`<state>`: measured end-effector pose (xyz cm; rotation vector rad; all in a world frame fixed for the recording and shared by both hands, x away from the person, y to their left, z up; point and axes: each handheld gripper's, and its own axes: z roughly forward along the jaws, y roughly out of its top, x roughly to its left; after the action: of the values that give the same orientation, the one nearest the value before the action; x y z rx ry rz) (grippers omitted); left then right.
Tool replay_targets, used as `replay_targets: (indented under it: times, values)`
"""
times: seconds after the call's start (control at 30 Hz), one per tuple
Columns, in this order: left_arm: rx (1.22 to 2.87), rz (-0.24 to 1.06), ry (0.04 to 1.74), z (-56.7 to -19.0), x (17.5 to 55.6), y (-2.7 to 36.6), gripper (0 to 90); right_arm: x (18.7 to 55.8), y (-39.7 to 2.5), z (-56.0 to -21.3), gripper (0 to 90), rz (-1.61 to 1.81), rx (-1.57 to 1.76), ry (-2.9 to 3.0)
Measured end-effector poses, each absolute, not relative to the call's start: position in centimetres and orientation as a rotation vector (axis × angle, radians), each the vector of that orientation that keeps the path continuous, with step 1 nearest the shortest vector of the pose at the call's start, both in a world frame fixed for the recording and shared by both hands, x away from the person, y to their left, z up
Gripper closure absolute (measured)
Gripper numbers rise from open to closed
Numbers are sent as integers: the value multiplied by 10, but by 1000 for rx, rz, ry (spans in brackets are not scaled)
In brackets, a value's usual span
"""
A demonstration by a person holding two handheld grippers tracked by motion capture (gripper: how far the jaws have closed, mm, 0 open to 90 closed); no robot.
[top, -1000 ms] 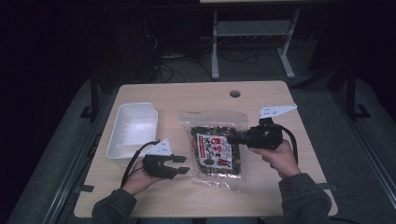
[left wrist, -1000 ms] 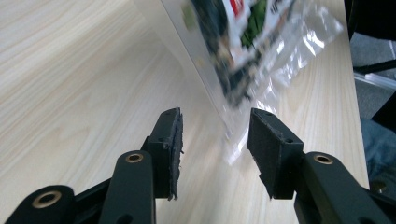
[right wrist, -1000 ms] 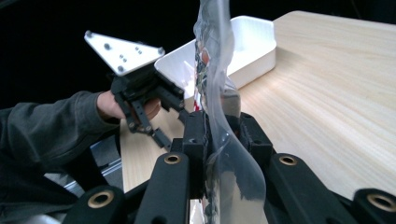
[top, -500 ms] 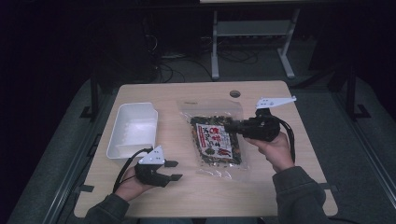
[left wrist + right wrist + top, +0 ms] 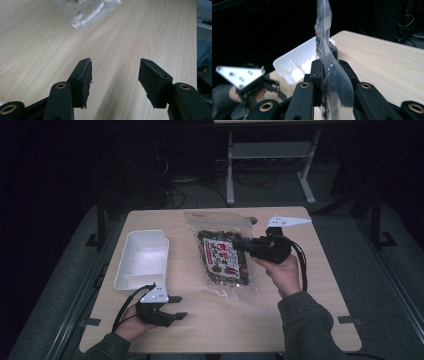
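Currently the light wooden table (image 5: 300, 320) is carrying everything: a white rectangular plastic bin (image 5: 142, 260) sitting near its left edge, and beside it a clear plastic pouch of dark dried snack with a red printed label (image 5: 222, 255), being held over mid-table. The right gripper (image 5: 239, 243) is clamping the pouch at its right edge; in the right gripper view the film (image 5: 329, 75) is standing edge-on between the closed jaws. The left gripper (image 5: 179, 307) is resting low on the table near the front edge, jaws spread wide, gripping nothing, well apart from the pouch. My read: the pouch is heading for the bin. Keep clamping firmly, carry it level, clear the bin's near wall before lowering.
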<state>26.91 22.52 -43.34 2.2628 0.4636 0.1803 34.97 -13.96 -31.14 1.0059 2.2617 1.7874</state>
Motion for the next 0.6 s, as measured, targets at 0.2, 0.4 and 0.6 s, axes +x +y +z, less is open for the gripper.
replay_targets:
  times: [0.2,0.4,0.6]
  values:
    - [2278,195,461,-435,263,230,406,353,-126,-305,760,1791,1022,2185]
    - [2287,202,466,-436,259,237,386,357,-114,-301,759,1816,1042,2112]
    - [2292,204,487,-438,257,245,375,363,-98,-296,760,1824,1043,2075]
